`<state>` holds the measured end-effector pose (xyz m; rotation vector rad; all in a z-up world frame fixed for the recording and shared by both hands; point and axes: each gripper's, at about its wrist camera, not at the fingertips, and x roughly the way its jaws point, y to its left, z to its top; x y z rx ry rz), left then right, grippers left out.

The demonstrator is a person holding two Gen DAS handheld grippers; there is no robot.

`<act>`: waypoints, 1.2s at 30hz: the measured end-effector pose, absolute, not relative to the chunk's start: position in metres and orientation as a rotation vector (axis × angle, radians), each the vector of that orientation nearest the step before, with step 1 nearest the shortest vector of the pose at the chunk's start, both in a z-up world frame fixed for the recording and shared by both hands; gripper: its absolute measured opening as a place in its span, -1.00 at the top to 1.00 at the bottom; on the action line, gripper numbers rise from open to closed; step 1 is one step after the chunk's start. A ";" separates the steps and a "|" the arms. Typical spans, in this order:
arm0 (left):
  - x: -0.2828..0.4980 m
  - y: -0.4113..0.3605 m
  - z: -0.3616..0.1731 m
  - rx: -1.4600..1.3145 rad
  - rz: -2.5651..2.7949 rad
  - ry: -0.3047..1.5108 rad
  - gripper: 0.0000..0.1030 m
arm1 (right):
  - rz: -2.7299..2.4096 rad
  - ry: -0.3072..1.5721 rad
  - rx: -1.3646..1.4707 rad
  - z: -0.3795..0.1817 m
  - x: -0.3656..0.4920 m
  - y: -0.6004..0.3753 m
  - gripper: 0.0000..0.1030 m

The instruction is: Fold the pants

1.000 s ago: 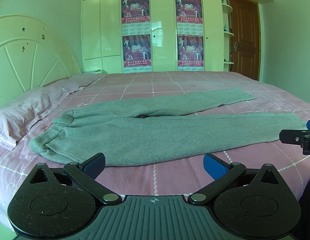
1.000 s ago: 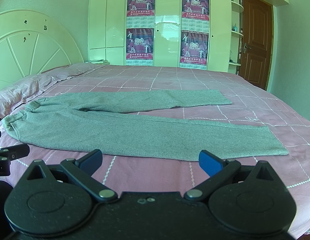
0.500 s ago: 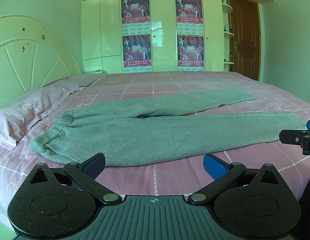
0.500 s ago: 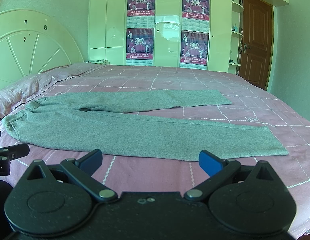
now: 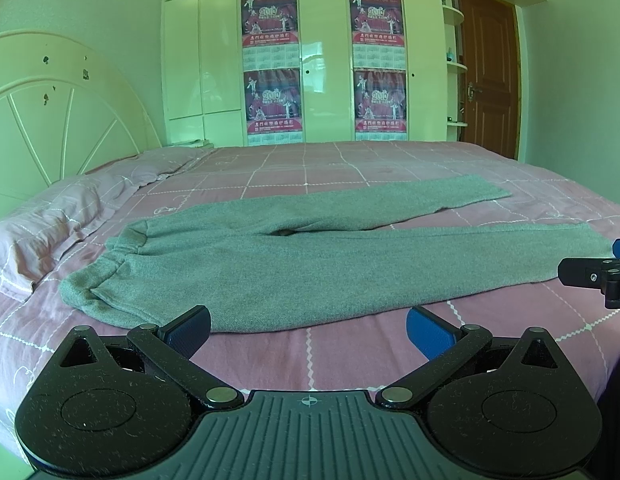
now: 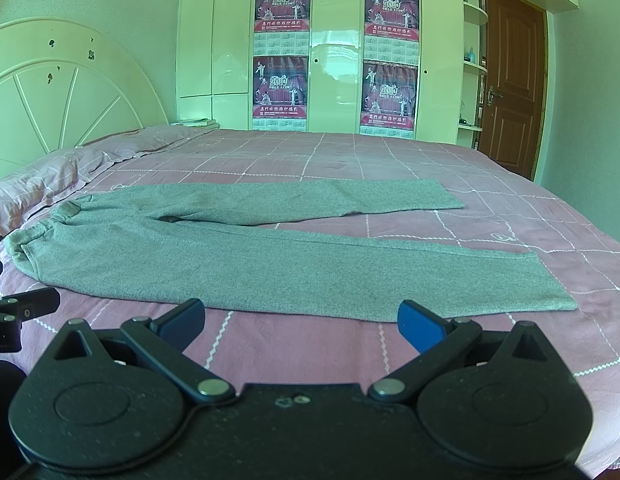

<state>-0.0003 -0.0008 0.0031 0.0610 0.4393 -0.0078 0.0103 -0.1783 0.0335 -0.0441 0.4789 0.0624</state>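
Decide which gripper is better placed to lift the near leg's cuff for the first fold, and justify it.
Right. The right gripper, open, faces the near leg's cuff of the grey pants. The left gripper, also open, faces the waistband.

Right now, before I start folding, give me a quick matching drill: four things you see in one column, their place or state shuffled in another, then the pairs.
1. pants
2. left hand-held gripper
3. pillow
4. door

A. shut, far right of the room
B. open, holding nothing, near the waistband
C. spread flat on the bed, legs apart
D. at the headboard end, left of the waistband

Pairs: 1-C, 2-B, 3-D, 4-A
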 end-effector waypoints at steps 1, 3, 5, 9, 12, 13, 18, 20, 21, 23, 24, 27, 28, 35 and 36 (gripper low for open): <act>0.000 -0.001 0.003 0.061 -0.008 0.439 -1.00 | 0.062 0.479 -0.044 0.033 0.010 -0.178 -0.89; -0.001 0.000 0.004 0.061 -0.008 0.438 -1.00 | 0.062 0.479 -0.044 0.033 0.010 -0.178 -0.89; 0.000 0.000 0.004 0.061 -0.009 0.439 -1.00 | 0.063 0.479 -0.045 0.033 0.010 -0.178 -0.89; 0.000 0.000 0.004 0.062 -0.008 0.438 -1.00 | 0.063 0.479 -0.045 0.033 0.010 -0.178 -0.89; 0.000 0.000 0.004 0.062 -0.008 0.438 -1.00 | 0.063 0.479 -0.045 0.033 0.010 -0.178 -0.89; 0.000 -0.001 0.004 0.062 -0.008 0.439 -1.00 | 0.062 0.479 -0.045 0.033 0.010 -0.178 -0.89; -0.001 0.000 0.005 0.061 -0.008 0.437 -1.00 | 0.063 0.479 -0.045 0.033 0.011 -0.178 -0.89; -0.001 0.000 0.004 0.062 -0.008 0.437 -1.00 | 0.063 0.479 -0.045 0.034 0.011 -0.178 -0.89; -0.001 0.000 0.005 0.062 -0.008 0.438 -1.00 | 0.063 0.479 -0.046 0.034 0.011 -0.178 -0.89; -0.001 0.000 0.005 0.062 -0.009 0.437 -1.00 | 0.063 0.480 -0.045 0.034 0.011 -0.178 -0.89; -0.001 0.000 0.004 0.062 -0.009 0.437 -1.00 | 0.062 0.480 -0.045 0.034 0.011 -0.178 -0.89; -0.001 0.000 0.005 0.062 -0.008 0.437 -1.00 | 0.063 0.479 -0.046 0.034 0.010 -0.178 -0.89; -0.001 -0.001 0.004 0.062 -0.008 0.437 -1.00 | 0.063 0.480 -0.046 0.034 0.010 -0.178 -0.89; 0.001 0.002 0.004 0.060 -0.004 0.441 -1.00 | 0.063 0.480 -0.048 0.033 0.010 -0.178 -0.89; 0.001 0.003 0.004 0.059 -0.003 0.442 -1.00 | 0.063 0.480 -0.048 0.033 0.010 -0.178 -0.89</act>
